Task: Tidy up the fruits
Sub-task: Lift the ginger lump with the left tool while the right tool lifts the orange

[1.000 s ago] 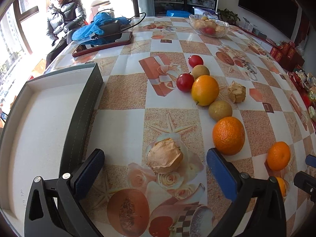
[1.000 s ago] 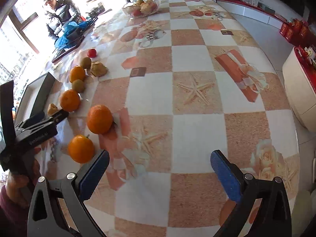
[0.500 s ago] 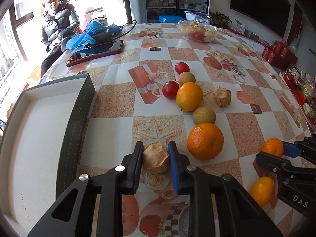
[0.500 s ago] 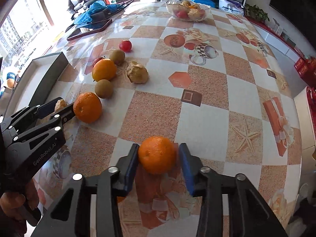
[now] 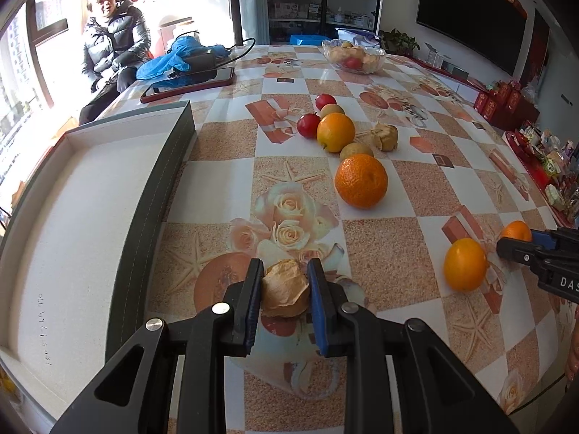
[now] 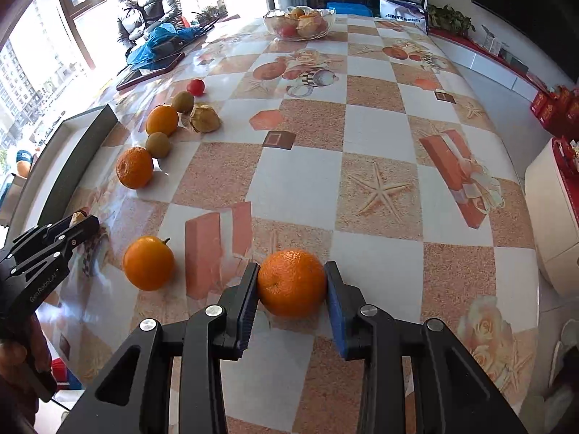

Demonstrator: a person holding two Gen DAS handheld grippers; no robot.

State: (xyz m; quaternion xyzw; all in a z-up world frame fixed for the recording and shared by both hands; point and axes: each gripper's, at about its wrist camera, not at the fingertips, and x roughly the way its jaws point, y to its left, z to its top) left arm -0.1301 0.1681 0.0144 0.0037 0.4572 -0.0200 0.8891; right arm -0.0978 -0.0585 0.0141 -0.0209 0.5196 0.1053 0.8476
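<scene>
My left gripper (image 5: 285, 291) is shut on a tan papery husk fruit (image 5: 286, 292) and holds it just above the patterned table, right of the white tray (image 5: 90, 217). My right gripper (image 6: 292, 291) is shut on an orange (image 6: 292, 282) near the table's front. It also shows in the left wrist view (image 5: 515, 230). A smooth orange (image 6: 148, 263) lies left of it. A rough orange (image 5: 361, 181), two brown kiwis, a smooth orange (image 5: 336, 132), two red fruits and a second husk fruit (image 5: 385, 136) lie in a row farther back.
The tray has a dark wall (image 5: 159, 188) along its right side. A glass bowl of fruit (image 5: 354, 58) stands at the far end. A tablet (image 5: 188, 85) with blue cloth lies at the far left. A seated person (image 5: 114, 45) is beyond the table.
Both grippers stay shut on their fruit. The left one has drawn back and lifted slightly with the husk fruit. The right one has shifted with the orange.
</scene>
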